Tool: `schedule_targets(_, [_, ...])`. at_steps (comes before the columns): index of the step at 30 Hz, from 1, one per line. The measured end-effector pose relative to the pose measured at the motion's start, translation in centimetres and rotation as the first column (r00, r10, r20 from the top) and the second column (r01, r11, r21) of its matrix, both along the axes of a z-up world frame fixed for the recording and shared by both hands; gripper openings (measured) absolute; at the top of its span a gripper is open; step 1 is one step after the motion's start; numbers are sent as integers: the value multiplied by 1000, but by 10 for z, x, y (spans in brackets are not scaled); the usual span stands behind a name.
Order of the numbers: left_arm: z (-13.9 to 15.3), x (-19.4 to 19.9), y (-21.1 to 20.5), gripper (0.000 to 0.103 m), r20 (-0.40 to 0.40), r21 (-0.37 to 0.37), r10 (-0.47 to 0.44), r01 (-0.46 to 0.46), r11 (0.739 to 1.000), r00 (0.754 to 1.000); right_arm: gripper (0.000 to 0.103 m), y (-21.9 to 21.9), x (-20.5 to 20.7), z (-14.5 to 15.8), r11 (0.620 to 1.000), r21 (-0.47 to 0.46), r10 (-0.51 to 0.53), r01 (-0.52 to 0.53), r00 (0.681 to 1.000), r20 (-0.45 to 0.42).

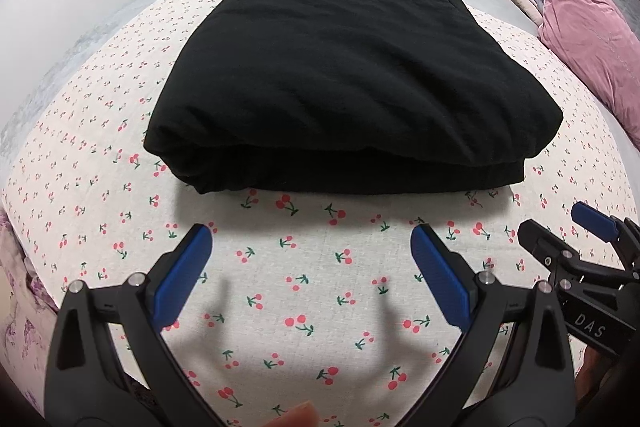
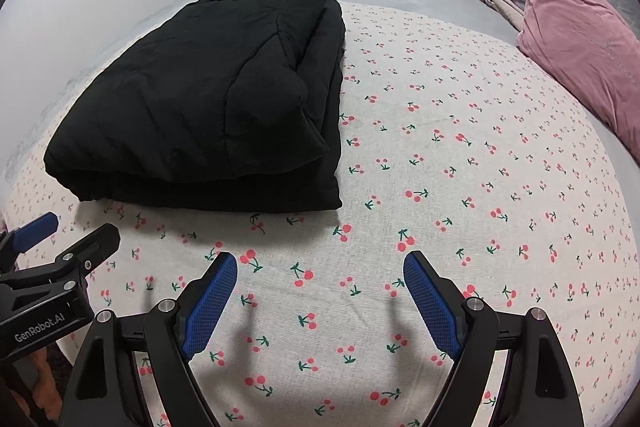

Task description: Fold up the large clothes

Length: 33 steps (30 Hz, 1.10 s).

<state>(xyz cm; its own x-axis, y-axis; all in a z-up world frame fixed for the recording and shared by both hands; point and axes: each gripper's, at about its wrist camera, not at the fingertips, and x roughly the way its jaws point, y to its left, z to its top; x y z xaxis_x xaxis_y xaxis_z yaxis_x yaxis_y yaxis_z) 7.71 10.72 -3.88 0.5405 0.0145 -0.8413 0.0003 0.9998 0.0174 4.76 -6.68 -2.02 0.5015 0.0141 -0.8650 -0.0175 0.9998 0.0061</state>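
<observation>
Ahead of the empty, spread-apart left gripper (image 1: 312, 239) and right gripper (image 2: 320, 267), the folded black garment (image 1: 340, 75) hides its inner layers.

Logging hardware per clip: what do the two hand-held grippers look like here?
Both match: the left hand-held gripper and right hand-held gripper have black plastic linkage arms with silver pivot pins and blue textured finger pads. White lettering reads "DAS" on the right one's body, "GenRobot.AI" on the left's. No cables or sleeves visible.
</observation>
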Motion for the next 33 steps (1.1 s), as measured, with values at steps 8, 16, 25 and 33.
schedule_targets(8, [0, 1, 1, 99, 1, 2, -1, 1, 1000, 1000, 87, 0, 1, -1, 1000, 1, 0, 0, 1000, -5])
schedule_targets(16, [0, 1, 1, 99, 1, 6, 1, -1, 1000, 1000, 87, 1, 1, -2, 1000, 0, 2, -2, 1000, -8])
schedule_targets(25, [-2, 1, 3, 99, -2, 11, 2, -2, 1000, 1000, 87, 1, 2, -4, 1000, -4, 8, -8, 1000, -15])
schedule_targets(33, [-3, 0, 4, 99, -4, 13, 3, -3, 1000, 1000, 87, 2, 3, -6, 1000, -5, 8, -8, 1000, -18])
